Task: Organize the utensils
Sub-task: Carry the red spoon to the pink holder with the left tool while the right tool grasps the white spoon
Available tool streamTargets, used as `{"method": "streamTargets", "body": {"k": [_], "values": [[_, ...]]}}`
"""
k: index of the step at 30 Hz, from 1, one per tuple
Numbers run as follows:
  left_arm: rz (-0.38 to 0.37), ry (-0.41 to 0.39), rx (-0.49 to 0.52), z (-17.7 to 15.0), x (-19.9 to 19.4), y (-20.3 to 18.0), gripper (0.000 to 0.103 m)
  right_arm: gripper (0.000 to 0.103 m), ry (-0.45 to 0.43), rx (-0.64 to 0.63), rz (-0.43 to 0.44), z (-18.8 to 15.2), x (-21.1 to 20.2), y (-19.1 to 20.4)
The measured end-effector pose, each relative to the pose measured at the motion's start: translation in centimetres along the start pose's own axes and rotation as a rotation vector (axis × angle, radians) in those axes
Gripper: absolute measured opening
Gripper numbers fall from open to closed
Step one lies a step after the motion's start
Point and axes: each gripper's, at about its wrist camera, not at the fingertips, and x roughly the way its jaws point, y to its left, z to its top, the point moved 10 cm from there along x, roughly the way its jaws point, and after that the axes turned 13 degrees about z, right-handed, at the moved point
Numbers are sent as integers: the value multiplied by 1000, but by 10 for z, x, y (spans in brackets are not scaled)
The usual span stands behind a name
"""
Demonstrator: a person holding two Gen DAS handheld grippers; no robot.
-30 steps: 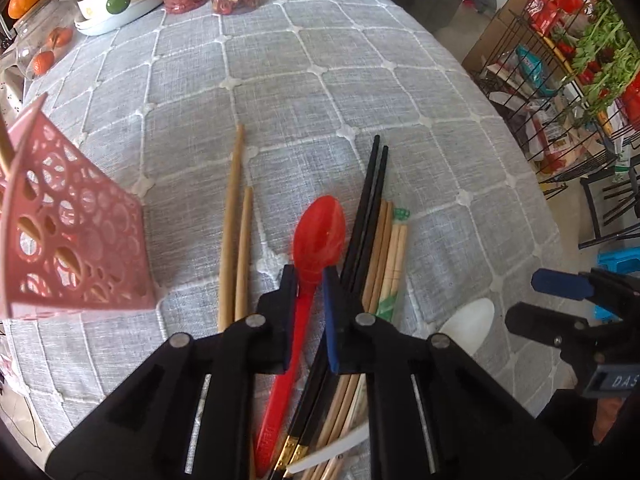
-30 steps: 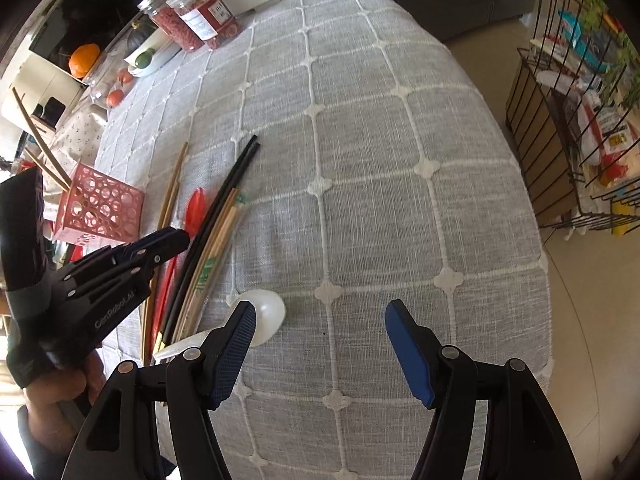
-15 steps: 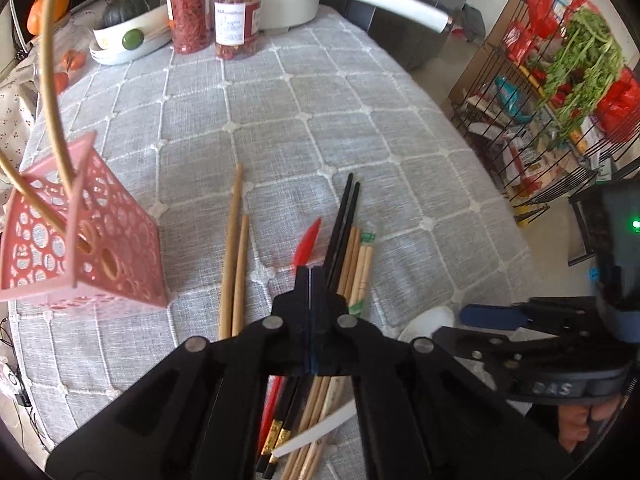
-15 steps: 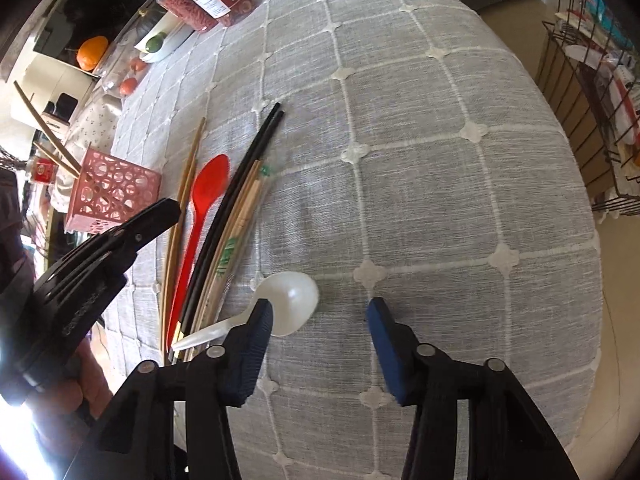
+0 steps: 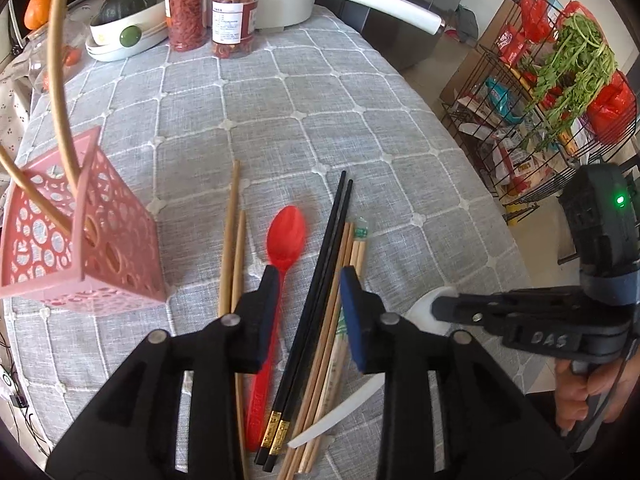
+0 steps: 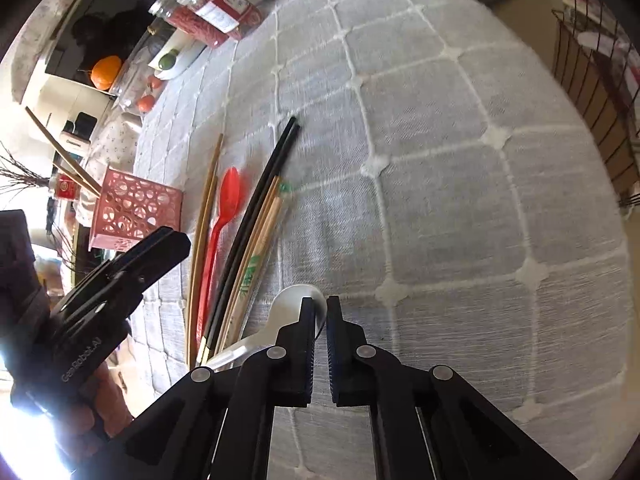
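The left tool (image 5: 309,308) is hovering above the desk (image 5: 280,112) w/ its jaws opening; the red spoon (image 5: 286,236) handle and the black chopsticks (image 5: 320,280) are lying under the gap, but the pads aren't pressing on anything. The right tool (image 6: 319,320) is pointing down w/ its jaws drawn together, nearly touching, right over the bowl of the white spoon (image 6: 294,300); can't tell whether the rim is pinched btwn them. The utensils are lying side by side on the gray checked cloth: two long wooden chopsticks (image 5: 232,240) at the left, then the red spoon, the black pair, a bundle of pale bamboo chopsticks (image 5: 352,256) w/ a green-printed wrapper, and the white spoon at the right w/ its handle crossing under the bundle's near ends. A pink perforated holder (image 5: 80,248) is standing at the desk's left edge, near the wooden pair, w/ a few chopsticks leaning in it. At the far end, two jars (image 5: 208,16) and a white dish of produce (image 5: 124,28) are sitting well apart from the utensils.
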Motion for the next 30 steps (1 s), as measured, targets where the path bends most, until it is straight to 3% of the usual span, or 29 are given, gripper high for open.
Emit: {"method": "streamTargets", "body": {"k": [8, 19, 30], "values": [[49, 43, -24, 11, 26, 2, 33, 4, -57, -30, -36, 16, -29, -3], [111, 80, 4, 13, 53, 1, 34, 4, -42, -76, -28, 12, -38, 4], [107, 13, 30, 22, 42, -4, 29, 4, -75, -104, -55, 11, -48, 9]]}}
